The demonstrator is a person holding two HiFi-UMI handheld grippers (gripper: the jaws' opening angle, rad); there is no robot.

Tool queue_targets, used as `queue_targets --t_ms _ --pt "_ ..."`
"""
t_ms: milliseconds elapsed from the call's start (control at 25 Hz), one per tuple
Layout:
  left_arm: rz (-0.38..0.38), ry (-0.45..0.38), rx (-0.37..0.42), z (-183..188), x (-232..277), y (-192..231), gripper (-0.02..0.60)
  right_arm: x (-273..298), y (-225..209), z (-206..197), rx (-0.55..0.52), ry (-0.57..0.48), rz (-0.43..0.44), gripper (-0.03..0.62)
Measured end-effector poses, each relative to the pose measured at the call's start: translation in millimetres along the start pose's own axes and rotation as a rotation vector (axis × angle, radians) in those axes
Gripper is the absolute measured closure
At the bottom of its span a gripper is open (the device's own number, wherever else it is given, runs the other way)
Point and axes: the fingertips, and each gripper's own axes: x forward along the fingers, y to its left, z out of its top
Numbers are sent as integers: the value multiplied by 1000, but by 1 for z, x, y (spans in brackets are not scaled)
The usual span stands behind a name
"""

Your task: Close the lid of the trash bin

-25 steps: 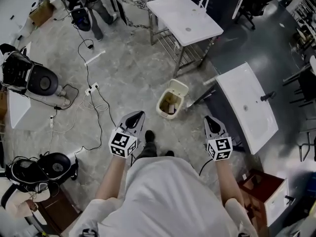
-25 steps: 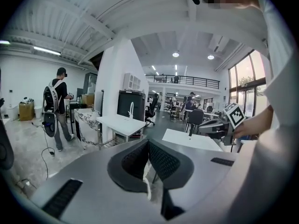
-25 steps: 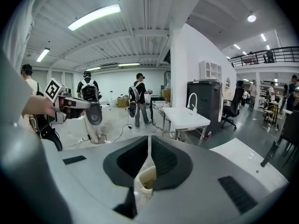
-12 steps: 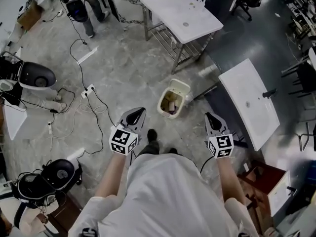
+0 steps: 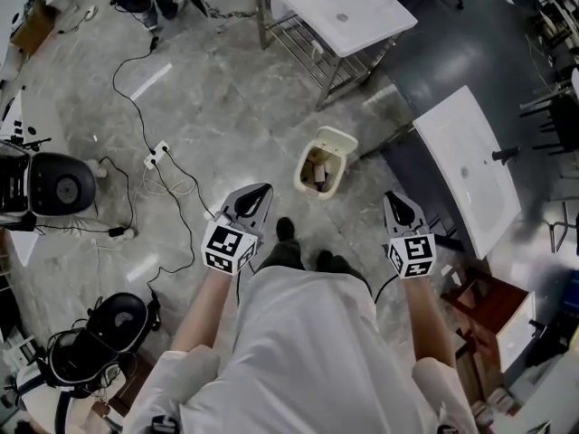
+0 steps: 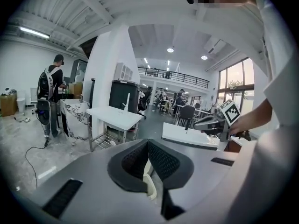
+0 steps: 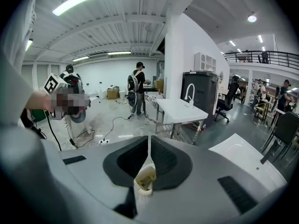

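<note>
A small cream trash bin [image 5: 323, 165] stands on the grey floor, with its lid [image 5: 337, 138] swung up and back and rubbish showing inside. My left gripper [image 5: 263, 191] hovers to the bin's near left, jaws together and empty. To the bin's near right my right gripper [image 5: 390, 198] is also shut and holds nothing. Both point toward the bin and are well short of it. In the left gripper view the bin [image 6: 148, 185] peeks out below the closed left gripper [image 6: 148, 143]. The right gripper view shows the open bin [image 7: 145, 180] under the closed right gripper [image 7: 149, 138].
A white table on a metal frame [image 5: 339, 12] stands beyond the bin. A white sink slab [image 5: 470, 174] lies to the right. Cables and a power strip [image 5: 154, 159] trail across the floor on the left, near black round machines [image 5: 59, 188]. My shoes [image 5: 285, 231] are just short of the bin.
The person has stepped forward, so the bin sits a little nearer and the floor has slid back. Both grippers went forward and slightly down with jaws unchanged.
</note>
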Motion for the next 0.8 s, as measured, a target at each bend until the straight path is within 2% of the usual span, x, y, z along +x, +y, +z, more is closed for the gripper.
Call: queue_targets --t_ms 480,800 --pt "-18 45 -22 -16 27 16 565 40 -5 -2 -21 69 23 562" --pt "52 55 -66 -24 46 15 565 75 -21 -1 -69 96 114 562"
